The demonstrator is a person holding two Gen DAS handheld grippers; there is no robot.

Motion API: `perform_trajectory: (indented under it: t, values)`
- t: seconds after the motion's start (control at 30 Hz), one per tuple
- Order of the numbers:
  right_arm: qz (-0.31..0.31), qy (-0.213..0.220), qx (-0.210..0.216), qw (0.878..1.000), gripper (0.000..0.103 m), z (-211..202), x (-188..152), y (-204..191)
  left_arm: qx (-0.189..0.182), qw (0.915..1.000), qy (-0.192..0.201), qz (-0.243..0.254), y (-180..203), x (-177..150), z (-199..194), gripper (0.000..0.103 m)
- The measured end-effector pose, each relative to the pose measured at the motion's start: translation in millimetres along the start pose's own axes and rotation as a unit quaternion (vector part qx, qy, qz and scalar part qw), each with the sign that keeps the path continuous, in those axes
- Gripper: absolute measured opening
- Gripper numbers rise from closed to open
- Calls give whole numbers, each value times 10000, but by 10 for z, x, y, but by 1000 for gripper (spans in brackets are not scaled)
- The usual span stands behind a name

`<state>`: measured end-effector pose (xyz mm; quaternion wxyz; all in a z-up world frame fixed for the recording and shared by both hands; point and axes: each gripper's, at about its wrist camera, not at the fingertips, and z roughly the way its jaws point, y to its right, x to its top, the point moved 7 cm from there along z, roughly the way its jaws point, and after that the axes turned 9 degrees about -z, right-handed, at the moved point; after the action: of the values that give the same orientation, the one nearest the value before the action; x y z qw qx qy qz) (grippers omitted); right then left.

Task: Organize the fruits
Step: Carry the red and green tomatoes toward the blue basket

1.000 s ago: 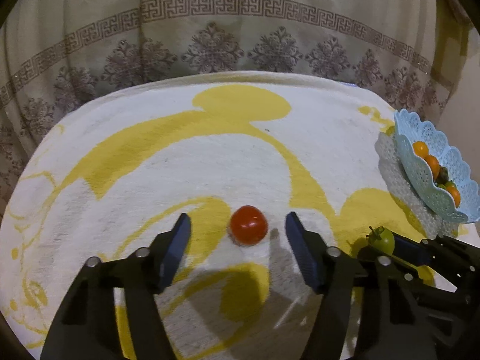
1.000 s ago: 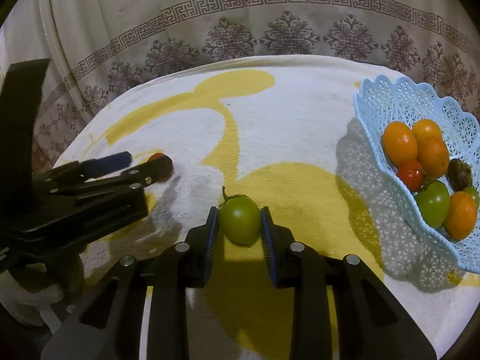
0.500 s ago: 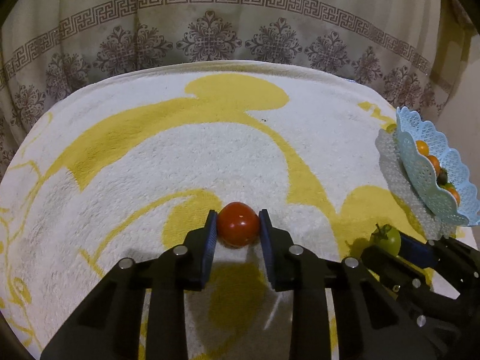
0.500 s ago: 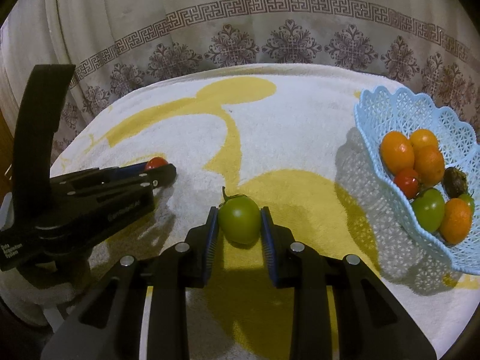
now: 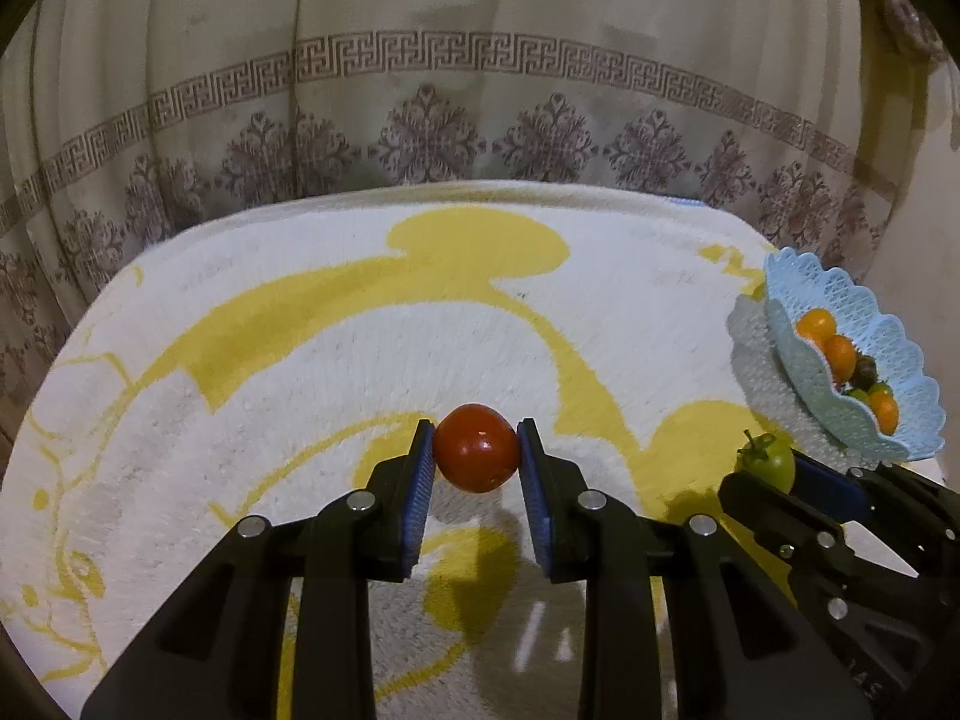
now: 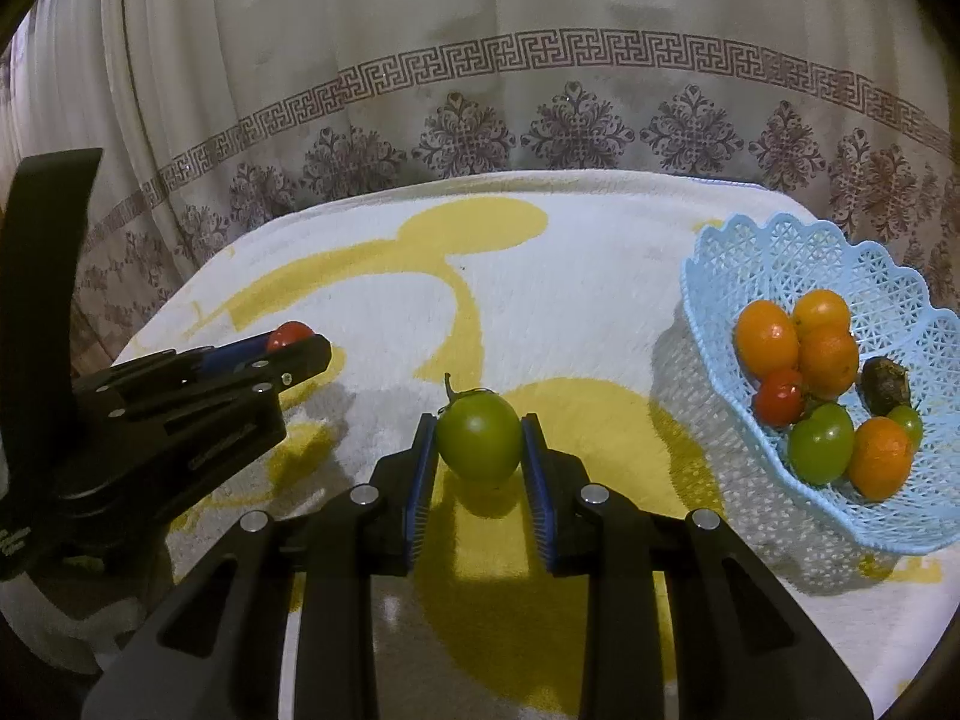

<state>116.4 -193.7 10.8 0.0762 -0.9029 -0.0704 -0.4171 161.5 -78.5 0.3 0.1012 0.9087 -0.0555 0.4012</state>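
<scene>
One second ago the left gripper stood open around the red tomato; now it is clenched on it, well left of the basket. So both fruits are ready to carry. The right gripper still grips the green tomato, near the basket. The basket already holds oranges and tomatoes; its raised rim must be cleared.
</scene>
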Motion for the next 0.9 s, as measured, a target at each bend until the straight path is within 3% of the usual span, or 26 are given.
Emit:
perform_trajectory:
  t: [0.9]
  values:
    - [169,247,-15,9996,29,-170,81,68,-19,9996,233,125,146,59,-172,28]
